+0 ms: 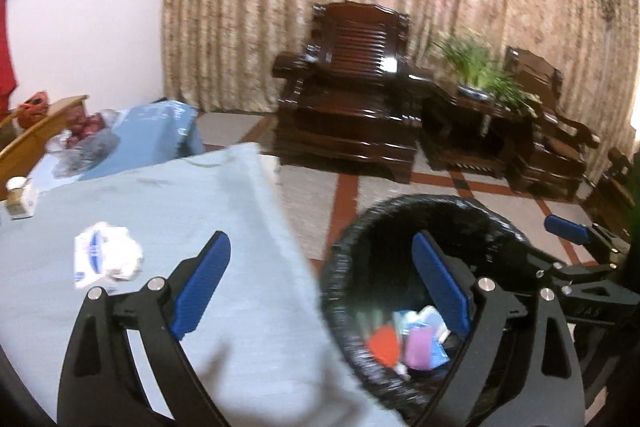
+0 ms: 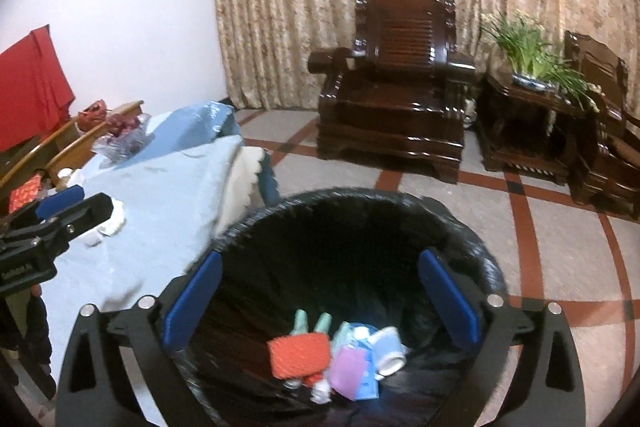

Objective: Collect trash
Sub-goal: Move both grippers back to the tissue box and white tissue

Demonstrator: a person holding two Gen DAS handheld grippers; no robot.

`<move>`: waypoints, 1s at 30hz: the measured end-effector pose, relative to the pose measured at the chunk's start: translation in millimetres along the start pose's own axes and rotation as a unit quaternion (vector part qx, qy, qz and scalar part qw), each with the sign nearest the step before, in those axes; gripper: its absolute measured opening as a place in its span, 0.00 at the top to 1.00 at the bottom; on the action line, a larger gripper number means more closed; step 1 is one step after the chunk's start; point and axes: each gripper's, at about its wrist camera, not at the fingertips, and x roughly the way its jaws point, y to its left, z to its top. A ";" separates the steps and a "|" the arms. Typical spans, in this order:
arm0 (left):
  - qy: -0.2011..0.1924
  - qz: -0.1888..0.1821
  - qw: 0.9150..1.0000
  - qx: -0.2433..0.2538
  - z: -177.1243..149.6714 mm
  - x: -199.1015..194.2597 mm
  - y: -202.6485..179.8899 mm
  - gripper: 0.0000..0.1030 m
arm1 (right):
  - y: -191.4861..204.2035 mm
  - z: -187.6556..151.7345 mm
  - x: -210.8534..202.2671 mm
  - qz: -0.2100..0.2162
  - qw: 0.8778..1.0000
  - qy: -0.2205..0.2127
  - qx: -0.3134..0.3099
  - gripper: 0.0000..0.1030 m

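Note:
A black-lined trash bin [image 2: 360, 203] stands on the floor beside a table with a light blue cloth [image 1: 160, 211]. Inside lie an orange packet [image 2: 300, 353], a purple wrapper [image 2: 350, 367], a small cup [image 2: 388, 347] and other scraps. My right gripper [image 2: 320, 299] is open and empty right over the bin. My left gripper [image 1: 324, 283] is open and empty, straddling the table edge and the bin rim [image 1: 340, 255]. A crumpled white and blue wrapper [image 1: 106, 255] lies on the cloth, left of my left fingers. The right gripper also shows at the right of the left wrist view [image 1: 576, 239].
Dark wooden armchairs [image 2: 400, 95] and a side table with a potted plant [image 2: 528, 55] stand by the curtain. A small white cup [image 1: 18, 187] and box sit at the table's left edge. Clear bags [image 1: 84, 143] and wooden chairs [image 2: 92, 143] lie beyond. Tiled floor [image 2: 560, 247] surrounds the bin.

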 end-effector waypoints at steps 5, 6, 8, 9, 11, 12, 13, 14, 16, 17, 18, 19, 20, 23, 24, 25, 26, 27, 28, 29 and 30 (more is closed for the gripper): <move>-0.014 0.046 0.999 -0.012 -0.5 -23.6 43.1 0.13 | 42.1 11.3 9.2 0.028 0.999 -0.008 -0.018 0.06; -0.016 0.055 0.998 -0.016 -0.9 -27.1 52.1 0.13 | 50.0 13.5 12.1 0.034 0.999 -0.008 -0.021 0.06; -0.020 0.076 0.997 -0.026 -1.9 -35.0 72.3 0.13 | 68.1 17.3 18.7 0.048 0.998 -0.008 -0.029 0.06; -0.020 0.084 0.996 -0.031 -2.5 -37.4 81.6 0.13 | 75.2 17.6 21.1 0.052 0.998 -0.007 -0.032 0.06; -0.021 0.101 0.994 -0.042 -3.8 -42.6 102.5 0.13 | 90.3 19.8 28.1 0.062 0.997 -0.006 -0.039 0.06; -0.021 0.113 0.992 -0.048 -4.8 -44.8 114.0 0.13 | 99.1 20.9 32.0 0.067 0.997 -0.006 -0.042 0.06; -0.020 0.120 0.991 -0.051 -5.1 -45.9 120.4 0.13 | 107.7 21.7 36.0 0.072 0.996 -0.007 -0.044 0.06; -0.021 0.128 0.990 -0.054 -5.8 -47.6 128.6 0.13 | 114.1 21.5 38.8 0.076 0.996 -0.006 -0.045 0.06; -0.020 0.144 0.987 -0.062 -8.5 -50.1 147.4 0.13 | 128.4 22.1 47.3 0.086 0.995 -0.004 -0.048 0.06; -0.020 0.149 0.986 -0.065 -9.9 -50.9 153.1 0.13 | 135.8 22.3 52.4 0.090 0.995 -0.003 -0.051 0.06; -0.019 0.155 0.985 -0.068 -11.6 -51.6 160.0 0.13 | 144.7 22.5 58.2 0.094 0.994 -0.001 -0.054 0.06; -0.018 0.162 0.984 -0.071 -13.0 -51.9 168.6 0.13 | 151.3 22.3 62.6 0.097 0.994 0.001 -0.057 0.06; -0.018 0.168 0.983 -0.074 -15.3 -52.8 175.9 0.13 | 160.2 22.1 69.0 0.102 0.993 0.003 -0.061 0.06; -0.014 0.183 0.980 -0.082 -20.5 -52.3 196.3 0.13 | 181.7 21.0 85.0 0.113 0.991 0.009 -0.070 0.06; -0.013 0.187 0.979 -0.085 -22.3 -51.8 202.4 0.13 | 187.6 20.8 89.8 0.115 0.991 0.011 -0.072 0.06; -0.013 0.192 0.977 -0.089 -24.2 -50.9 209.5 0.13 | 196.3 20.8 96.7 0.120 0.990 0.014 -0.075 0.06; -0.013 0.196 0.976 -0.091 -25.6 -49.7 213.8 0.13 | 205.1 21.0 103.6 0.125 0.989 0.018 -0.078 0.06; -0.012 0.199 0.976 -0.093 -27.3 -48.3 218.9 0.13 | 210.9 20.9 107.8 0.128 0.988 0.020 -0.079 0.06; -0.010 0.203 0.974 -0.096 -29.8 -45.7 225.1 0.13 | 219.0 21.2 114.1 0.133 0.988 0.022 -0.082 0.06; -0.010 0.206 0.974 -0.099 -31.6 -44.1 229.4 0.13 | 226.7 21.5 120.0 0.137 0.987 0.023 -0.085 0.06; -0.008 0.209 0.973 -0.102 -33.5 -41.5 235.6 0.13 | 232.9 21.2 124.1 0.140 0.986 0.023 -0.088 0.06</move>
